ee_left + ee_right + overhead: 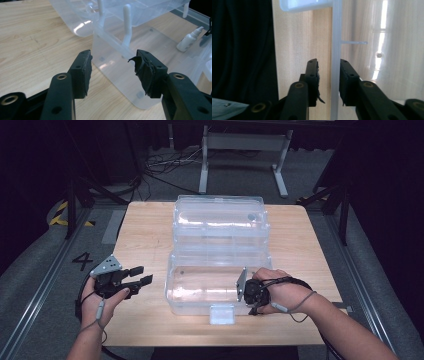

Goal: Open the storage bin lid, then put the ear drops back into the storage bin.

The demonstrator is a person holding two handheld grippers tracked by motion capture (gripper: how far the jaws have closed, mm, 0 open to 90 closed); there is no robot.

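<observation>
A clear plastic box stands open in the middle of the wooden table, its lid folded back behind it. A small white dropper bottle lies inside the box. My left gripper hovers left of the box with nothing between its jaws; in the left gripper view it faces the box's near corner. At the box's front right my right gripper straddles the box's thin front wall. One pad lies against the wall, and the other stands a little off it.
A white latch tab sticks out from the box's front middle. Bare table lies left and right of the box. Beyond the table are a white frame's legs, cables on the floor and dark stands at both sides.
</observation>
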